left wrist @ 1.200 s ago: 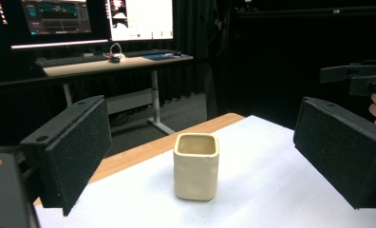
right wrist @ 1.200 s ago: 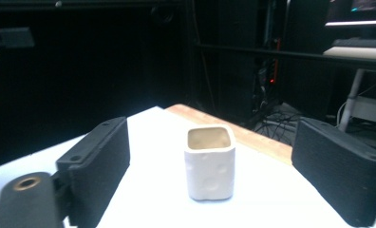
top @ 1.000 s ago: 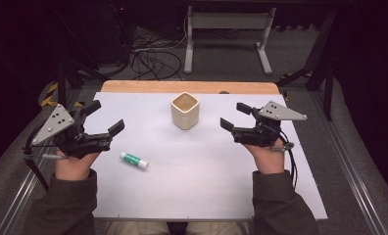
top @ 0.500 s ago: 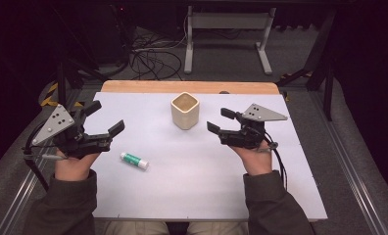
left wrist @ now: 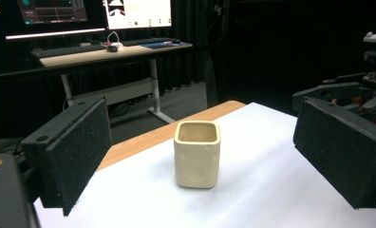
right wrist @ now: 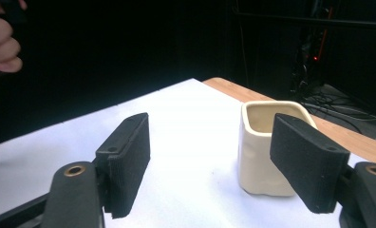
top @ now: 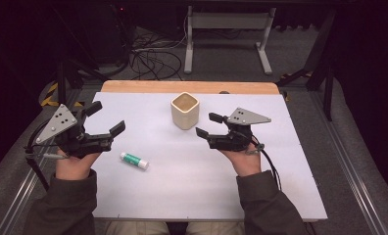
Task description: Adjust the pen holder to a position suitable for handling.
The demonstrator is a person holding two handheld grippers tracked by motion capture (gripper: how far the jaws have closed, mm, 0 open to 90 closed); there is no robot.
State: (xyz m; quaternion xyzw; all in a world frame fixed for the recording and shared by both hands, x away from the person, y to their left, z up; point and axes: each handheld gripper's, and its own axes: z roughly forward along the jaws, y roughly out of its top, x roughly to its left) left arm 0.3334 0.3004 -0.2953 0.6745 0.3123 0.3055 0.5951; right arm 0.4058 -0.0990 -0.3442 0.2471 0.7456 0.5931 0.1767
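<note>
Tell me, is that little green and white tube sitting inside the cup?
No, the tube lies flat on the white table, well apart from the cup.

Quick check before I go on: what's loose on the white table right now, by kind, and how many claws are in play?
Cream square cup: 1, upright, near the far edge
Green-and-white tube: 1, lying on its side
Claws: 2, left claw and right claw, both open and empty
Total: 4, all on or over the white table
</note>
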